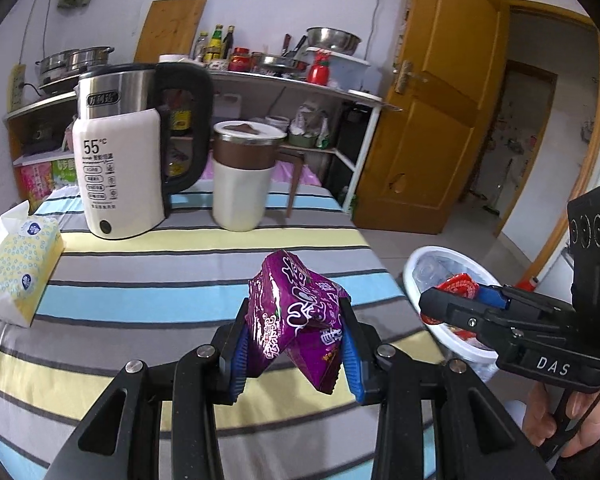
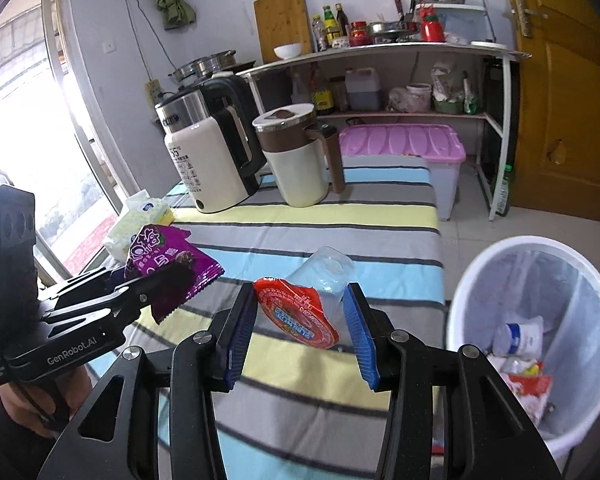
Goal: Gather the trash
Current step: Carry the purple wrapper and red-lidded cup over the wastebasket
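Observation:
A crumpled purple snack wrapper (image 1: 300, 292) sits squeezed between the blue pads of my left gripper (image 1: 295, 311), held above the striped tablecloth (image 1: 160, 272). My right gripper (image 2: 299, 294) is shut on a clear plastic cup (image 2: 330, 266) with a torn red foil lid (image 2: 296, 312), lifted off the table near its right edge. The left wrist view shows the right gripper (image 1: 456, 299) with the red lid (image 1: 458, 285) over the white trash bin (image 1: 410, 280). In the right wrist view the left gripper (image 2: 148, 276) carries the purple wrapper (image 2: 168, 256) at left, and the bin (image 2: 460, 292) stands on the floor at right.
A white electric kettle (image 1: 116, 168) and a brown-and-white lidded mug (image 1: 242, 184) stand at the table's far side, a tissue pack (image 1: 20, 260) at its left edge. A pink-lidded storage box (image 2: 404, 140), a kitchen shelf (image 2: 380, 52) and a wooden door (image 1: 432, 120) lie beyond. The bin holds several pieces of trash.

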Demonstrator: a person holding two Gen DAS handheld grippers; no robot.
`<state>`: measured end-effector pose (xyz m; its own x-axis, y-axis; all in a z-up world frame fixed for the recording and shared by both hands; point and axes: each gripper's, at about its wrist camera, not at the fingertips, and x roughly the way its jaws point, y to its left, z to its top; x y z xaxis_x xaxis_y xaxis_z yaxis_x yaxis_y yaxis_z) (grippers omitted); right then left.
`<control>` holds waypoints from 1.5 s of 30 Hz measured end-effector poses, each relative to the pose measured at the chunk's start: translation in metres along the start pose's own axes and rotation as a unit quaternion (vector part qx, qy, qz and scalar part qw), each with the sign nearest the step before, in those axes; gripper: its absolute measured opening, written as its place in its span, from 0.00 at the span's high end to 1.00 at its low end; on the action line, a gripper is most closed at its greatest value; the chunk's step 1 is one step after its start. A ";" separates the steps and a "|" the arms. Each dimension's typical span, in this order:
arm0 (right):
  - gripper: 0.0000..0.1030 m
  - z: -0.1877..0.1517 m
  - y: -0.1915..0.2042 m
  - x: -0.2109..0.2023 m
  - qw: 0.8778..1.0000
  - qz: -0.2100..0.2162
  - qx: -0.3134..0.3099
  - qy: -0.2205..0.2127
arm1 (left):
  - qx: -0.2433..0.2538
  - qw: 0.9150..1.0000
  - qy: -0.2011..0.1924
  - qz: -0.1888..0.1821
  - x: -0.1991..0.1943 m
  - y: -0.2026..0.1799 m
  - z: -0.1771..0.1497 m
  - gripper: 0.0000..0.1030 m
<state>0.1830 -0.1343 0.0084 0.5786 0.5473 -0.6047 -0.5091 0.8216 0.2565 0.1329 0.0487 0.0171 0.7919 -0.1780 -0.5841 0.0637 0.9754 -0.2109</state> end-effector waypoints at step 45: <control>0.55 -0.057 -0.127 -0.099 0.986 -0.126 0.104 -0.034 | 0.084 0.990 0.042 -0.109 0.057 -0.140 -0.013 0.62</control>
<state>0.1540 -0.3021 -0.0074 0.7150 0.3262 -0.6184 -0.2074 0.9436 0.2580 0.1612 -0.0995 0.0032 0.6960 -0.3890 -0.6035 0.3329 0.9196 -0.2088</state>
